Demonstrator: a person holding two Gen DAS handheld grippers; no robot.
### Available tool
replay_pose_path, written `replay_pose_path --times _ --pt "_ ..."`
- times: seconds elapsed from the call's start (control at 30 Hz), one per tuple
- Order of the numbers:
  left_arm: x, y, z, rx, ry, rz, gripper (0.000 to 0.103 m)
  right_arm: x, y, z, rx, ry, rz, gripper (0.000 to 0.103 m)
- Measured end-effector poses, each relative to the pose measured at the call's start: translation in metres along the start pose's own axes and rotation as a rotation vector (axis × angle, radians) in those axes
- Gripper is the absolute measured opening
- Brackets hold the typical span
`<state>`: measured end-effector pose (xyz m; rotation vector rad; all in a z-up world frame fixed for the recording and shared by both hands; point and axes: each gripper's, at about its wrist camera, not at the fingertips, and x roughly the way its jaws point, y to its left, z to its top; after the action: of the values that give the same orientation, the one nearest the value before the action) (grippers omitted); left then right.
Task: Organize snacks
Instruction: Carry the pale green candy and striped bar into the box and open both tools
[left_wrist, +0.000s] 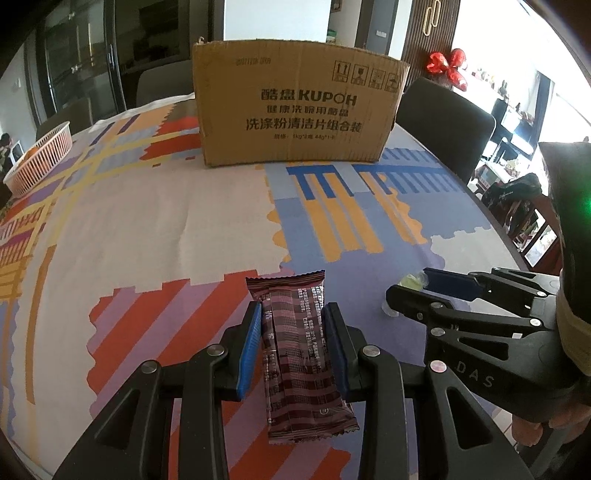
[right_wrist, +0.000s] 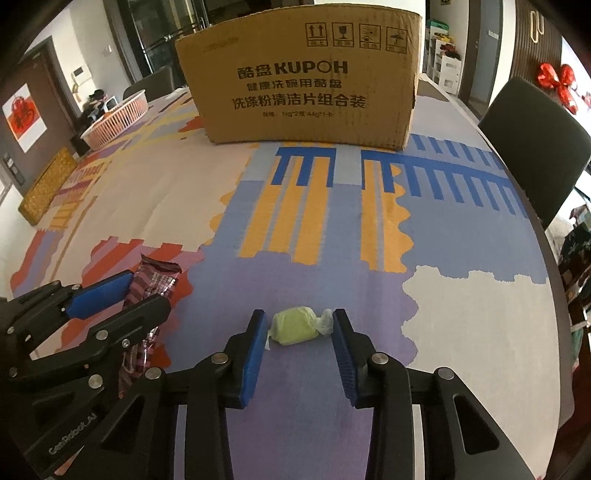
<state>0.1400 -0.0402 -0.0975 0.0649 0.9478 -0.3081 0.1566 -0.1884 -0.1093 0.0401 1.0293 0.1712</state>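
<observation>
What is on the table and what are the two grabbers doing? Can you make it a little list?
left gripper: pads against both sides of the dark red snack bar, looks gripped
right gripper: open around the green wrapped candy, not squeezing
cardboard box: far side, behind both snacks
pink basket: far left of table
tablecloth: colourful, striped patches

Maroon snack bar (left_wrist: 301, 347) flat; green candy (right_wrist: 297, 326) beside.
</observation>
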Motion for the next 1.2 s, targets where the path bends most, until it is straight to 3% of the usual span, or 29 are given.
replay_pose_path --times 0.4,1.2 --pt "-0.023 0.0 0.017 -0.009 -0.058 -0.014 0.034 -0.028 0.001 0.011 -0.008 -0.079 -0.004 0.037" --pt "-0.071 -0.001 0.091 -0.015 -0.215 -0.032 0.034 -0.108 0.002 0.072 -0.023 -0.356 0.01 0.037"
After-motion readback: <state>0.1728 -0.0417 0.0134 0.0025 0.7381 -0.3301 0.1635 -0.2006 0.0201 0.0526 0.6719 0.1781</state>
